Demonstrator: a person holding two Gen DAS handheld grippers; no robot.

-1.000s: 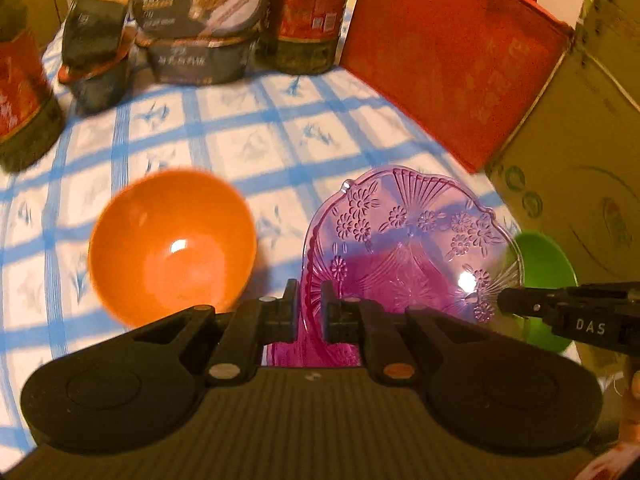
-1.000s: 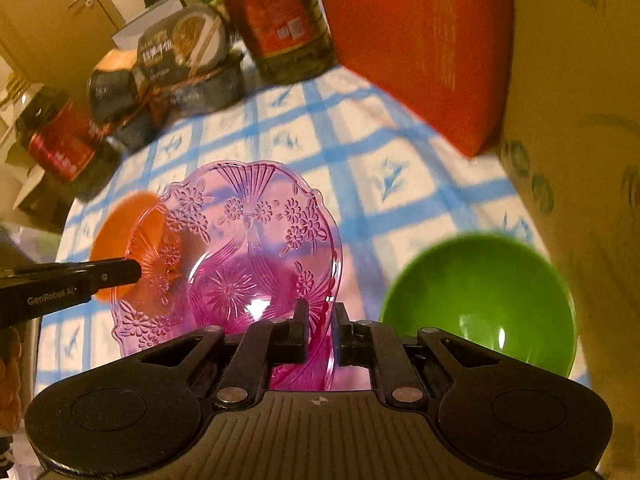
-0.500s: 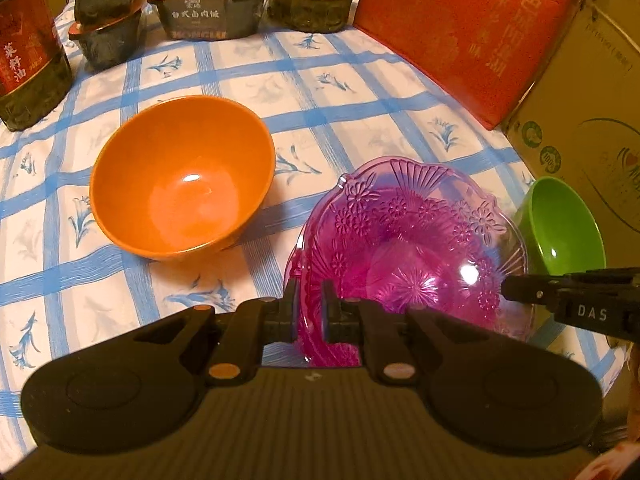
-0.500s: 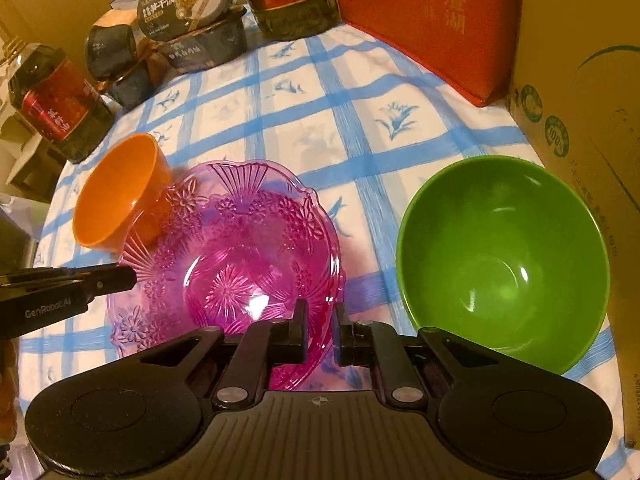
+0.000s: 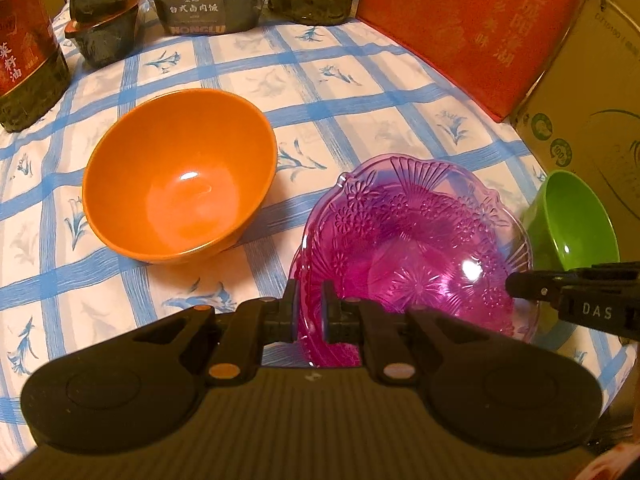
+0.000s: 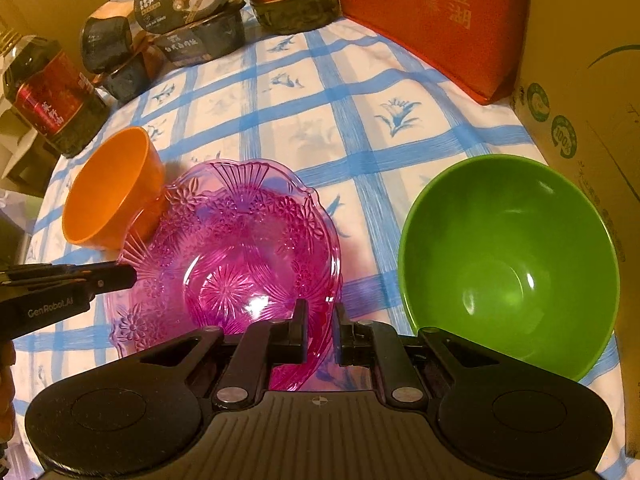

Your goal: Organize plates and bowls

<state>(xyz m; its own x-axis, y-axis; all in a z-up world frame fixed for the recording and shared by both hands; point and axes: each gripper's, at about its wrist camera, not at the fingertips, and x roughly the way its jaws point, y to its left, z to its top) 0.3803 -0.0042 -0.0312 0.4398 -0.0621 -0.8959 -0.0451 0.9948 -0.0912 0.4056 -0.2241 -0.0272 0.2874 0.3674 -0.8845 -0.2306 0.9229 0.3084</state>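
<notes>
Left tongs (image 5: 307, 312) clenched on the near-left rim of the pink glass plate (image 5: 416, 256), with rim glass pinched between the 2 pads. Right tongs (image 6: 319, 330) likewise clenched on the same plate (image 6: 240, 264), at its near-right rim. Plate low over the counter (image 5: 360, 80), spread just ahead of both tongs; whether its base touches the blue-checked cloth cannot be told.

Orange bowl (image 5: 180, 176) upright on the cloth, ahead and to the left of the left tongs, just beside the plate; from the right wrist view, the same bowl (image 6: 112, 188) partly behind the plate's far-left edge. Green bowl (image 6: 508, 256) upright, just to the right of the right tongs, near the plate but apart from it; from the left wrist view, seen (image 5: 572, 220) beyond the right tongs' fingers (image 5: 528, 286).

Well ahead of both tongs: oil bottles (image 6: 52, 96), stacked dark food boxes (image 5: 208, 8), a red bag (image 5: 472, 28). Far to the right, a cardboard box (image 6: 580, 80).
</notes>
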